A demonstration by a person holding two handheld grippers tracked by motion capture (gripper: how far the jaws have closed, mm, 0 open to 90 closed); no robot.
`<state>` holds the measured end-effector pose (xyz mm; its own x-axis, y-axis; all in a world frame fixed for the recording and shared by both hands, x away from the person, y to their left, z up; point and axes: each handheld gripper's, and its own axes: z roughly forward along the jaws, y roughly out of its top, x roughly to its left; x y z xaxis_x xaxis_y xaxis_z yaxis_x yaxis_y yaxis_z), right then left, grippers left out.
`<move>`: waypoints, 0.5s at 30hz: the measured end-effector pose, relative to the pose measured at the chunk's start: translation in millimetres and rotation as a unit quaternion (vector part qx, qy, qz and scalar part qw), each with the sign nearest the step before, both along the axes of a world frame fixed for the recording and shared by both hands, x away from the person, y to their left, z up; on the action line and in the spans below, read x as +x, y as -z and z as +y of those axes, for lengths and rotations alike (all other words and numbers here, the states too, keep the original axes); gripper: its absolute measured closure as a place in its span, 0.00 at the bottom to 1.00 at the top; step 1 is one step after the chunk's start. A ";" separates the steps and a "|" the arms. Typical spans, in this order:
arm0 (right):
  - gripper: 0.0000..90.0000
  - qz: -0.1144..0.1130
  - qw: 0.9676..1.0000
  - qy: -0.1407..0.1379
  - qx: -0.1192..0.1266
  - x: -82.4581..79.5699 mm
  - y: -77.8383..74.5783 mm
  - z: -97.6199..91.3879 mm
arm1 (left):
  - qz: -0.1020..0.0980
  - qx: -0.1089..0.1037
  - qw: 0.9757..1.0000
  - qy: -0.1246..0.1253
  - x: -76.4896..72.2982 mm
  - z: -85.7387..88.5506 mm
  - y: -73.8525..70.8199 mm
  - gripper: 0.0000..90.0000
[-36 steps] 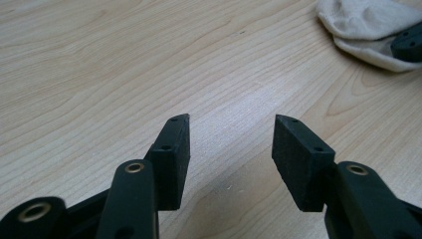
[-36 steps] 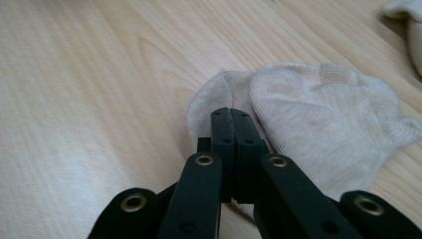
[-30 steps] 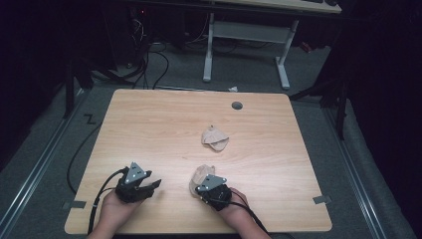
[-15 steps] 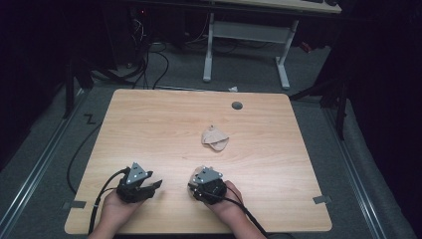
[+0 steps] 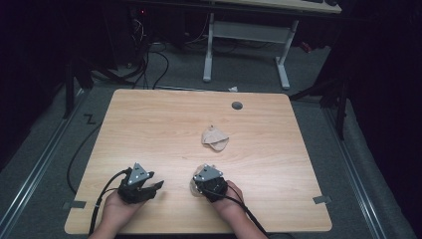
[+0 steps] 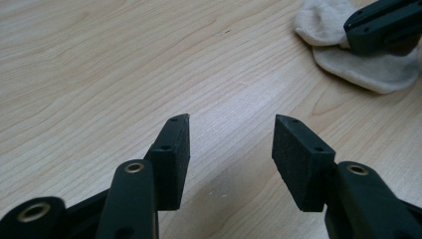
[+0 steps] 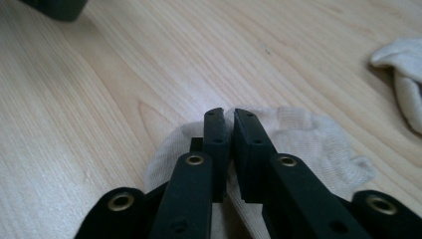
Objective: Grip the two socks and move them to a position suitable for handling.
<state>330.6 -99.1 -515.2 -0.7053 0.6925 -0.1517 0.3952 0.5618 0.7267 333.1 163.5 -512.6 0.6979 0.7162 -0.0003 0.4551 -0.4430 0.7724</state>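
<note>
Two cream socks lie on the wooden table (image 5: 149, 129). The far sock (image 5: 215, 138) sits crumpled near the middle and shows in the right gripper view at the right edge (image 7: 405, 74). The near sock (image 5: 198, 173) lies under my right gripper (image 5: 200, 185). Its jaws have just been closing, and in the right gripper view my right gripper (image 7: 227, 122) is shut on a fold of the near sock (image 7: 308, 142). My left gripper (image 5: 155, 185) rests to the left, and its own view shows the left gripper (image 6: 231, 127) open over bare wood, with the near sock (image 6: 358, 69) off at the upper right.
A dark round grommet (image 5: 237, 105) is set in the table near its far edge. Beyond the table stand a white desk frame (image 5: 246, 35) and loose cables on the floor. Cables trail from both grippers over the near edge.
My right gripper has shifted slightly over the near sock and covers more of it than a second ago. The left gripper and the far sock have stayed put.
</note>
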 end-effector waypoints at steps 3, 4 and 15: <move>0.96 -0.005 1.000 0.000 0.021 -2.8 -4.1 -4.7 | -0.001 -0.011 1.000 0.009 -1.8 -6.3 -3.0 0.55; 0.97 -0.007 1.000 0.000 0.025 -4.3 -5.1 -6.1 | -0.001 -0.016 1.000 0.013 -2.6 -9.8 -4.1 0.56; 0.97 -0.022 0.997 0.017 0.068 -15.2 -11.9 -24.5 | 0.009 -0.057 0.995 0.076 -5.3 -76.2 -4.8 0.90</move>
